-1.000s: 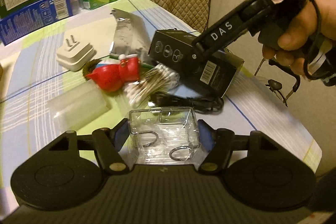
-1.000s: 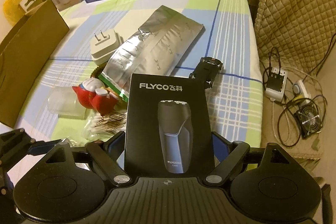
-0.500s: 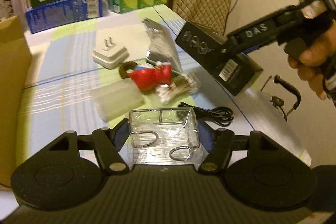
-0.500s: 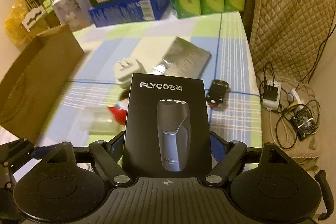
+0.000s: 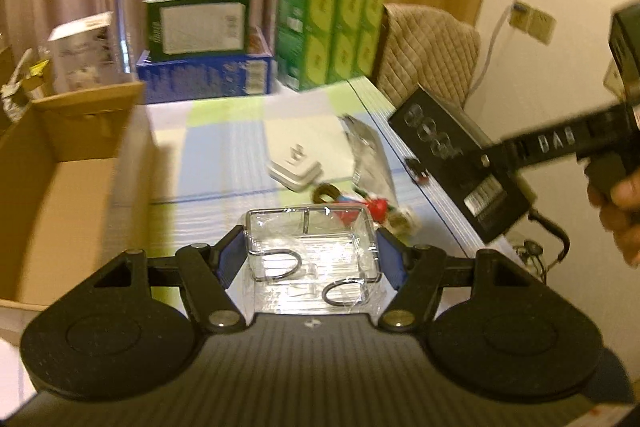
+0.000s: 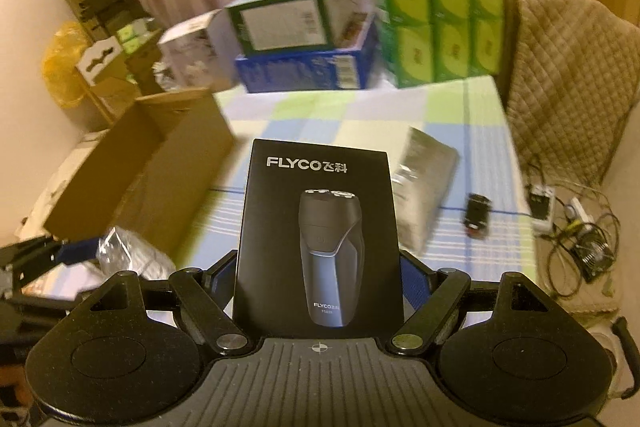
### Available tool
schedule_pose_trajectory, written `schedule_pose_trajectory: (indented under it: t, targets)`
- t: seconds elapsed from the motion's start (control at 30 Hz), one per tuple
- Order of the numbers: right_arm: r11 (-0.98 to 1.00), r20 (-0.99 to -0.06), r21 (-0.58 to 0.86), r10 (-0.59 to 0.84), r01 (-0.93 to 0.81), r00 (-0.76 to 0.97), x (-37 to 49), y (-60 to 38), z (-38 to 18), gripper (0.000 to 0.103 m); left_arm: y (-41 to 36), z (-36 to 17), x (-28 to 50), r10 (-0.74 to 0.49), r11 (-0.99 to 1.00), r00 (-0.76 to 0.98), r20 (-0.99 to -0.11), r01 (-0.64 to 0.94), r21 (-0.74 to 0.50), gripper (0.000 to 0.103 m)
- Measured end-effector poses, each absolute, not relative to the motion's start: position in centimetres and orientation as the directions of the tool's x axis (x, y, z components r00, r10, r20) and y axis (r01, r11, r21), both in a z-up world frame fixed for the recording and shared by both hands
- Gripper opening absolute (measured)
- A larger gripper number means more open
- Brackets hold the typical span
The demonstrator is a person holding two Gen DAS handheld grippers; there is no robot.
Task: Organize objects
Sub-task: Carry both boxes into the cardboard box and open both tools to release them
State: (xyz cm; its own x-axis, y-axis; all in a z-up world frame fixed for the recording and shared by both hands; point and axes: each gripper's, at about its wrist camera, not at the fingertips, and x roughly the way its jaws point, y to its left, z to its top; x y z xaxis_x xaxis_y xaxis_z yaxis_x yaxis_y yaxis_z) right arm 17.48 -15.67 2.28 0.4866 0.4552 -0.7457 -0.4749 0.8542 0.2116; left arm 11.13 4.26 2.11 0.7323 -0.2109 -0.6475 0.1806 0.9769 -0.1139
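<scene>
Moved: both grippers have risen; cardboard box (image 5: 60,187) now at frame left.
Left gripper (image 5: 310,259): clamps clear box (image 5: 312,251).
Right gripper (image 6: 318,275): clamps shaver box (image 6: 320,227).

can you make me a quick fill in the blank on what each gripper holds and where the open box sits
The right gripper grips a black ____ box.
The left gripper grips a ____ plastic container.
The open cardboard box stands on the ____ side of the table in the left wrist view.

Missing: shaver; clear; left
</scene>
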Motion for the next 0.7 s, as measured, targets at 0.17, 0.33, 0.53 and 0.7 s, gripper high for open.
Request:
schedule_pose_trajectory:
  t: [0.17,0.33,0.53,0.7]
  targets:
    - [0.815,-0.733,0.228,0.504,-0.533,0.457,16.6,-10.0,3.1,0.078,9.5,5.1,10.4,-0.148,0.989,0.763,-0.629,0.114,-0.094,0.064]
    - [0.774,-0.729,0.229,0.538,-0.590,0.423,16.5,-3.2,3.1,0.078,15.7,6.6,9.9,-0.070,0.998,0.775,-0.628,0.051,-0.049,0.064]
    - [0.731,-0.728,0.245,0.572,-0.636,0.377,17.3,4.1,2.2,0.078,22.8,6.1,10.7,0.027,1.000,0.751,-0.659,-0.013,0.027,0.064]
    - [0.735,-0.733,0.266,0.574,-0.624,0.364,18.9,8.5,1.1,0.078,26.4,4.9,11.8,0.047,0.999,0.738,-0.674,-0.022,0.046,0.065]
